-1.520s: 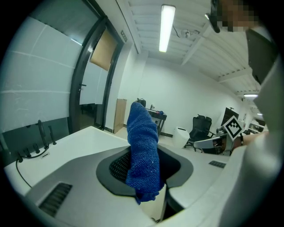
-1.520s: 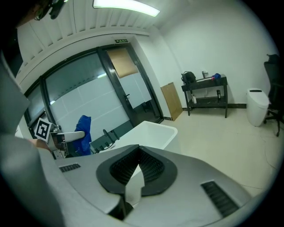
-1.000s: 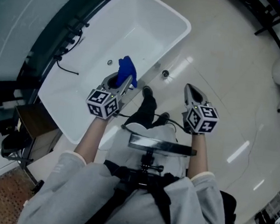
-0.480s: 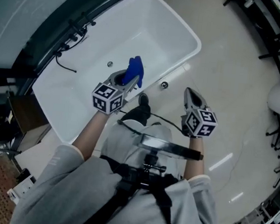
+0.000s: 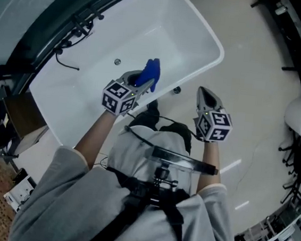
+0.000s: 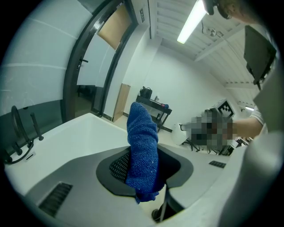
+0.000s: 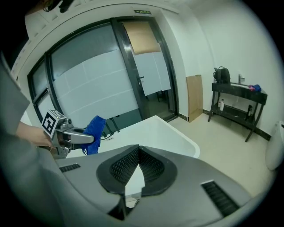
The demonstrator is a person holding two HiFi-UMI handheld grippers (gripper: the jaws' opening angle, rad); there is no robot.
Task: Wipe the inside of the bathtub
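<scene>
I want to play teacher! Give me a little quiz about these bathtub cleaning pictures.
1. True or false: the blue knitted cloth lies on the bottom of the white rectangular bathtub.
2. The right hand-held gripper has its jaws: A wide apart, B together, C on a sponge.
3. Fill in: the cloth is clamped in the ___ hand-held gripper.

Key: 1 false, it is held up above the tub; 2 B; 3 the left hand-held gripper.

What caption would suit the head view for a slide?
Beside a white bathtub, the left gripper holds a blue cloth over it; the right gripper is shut, empty.
</scene>
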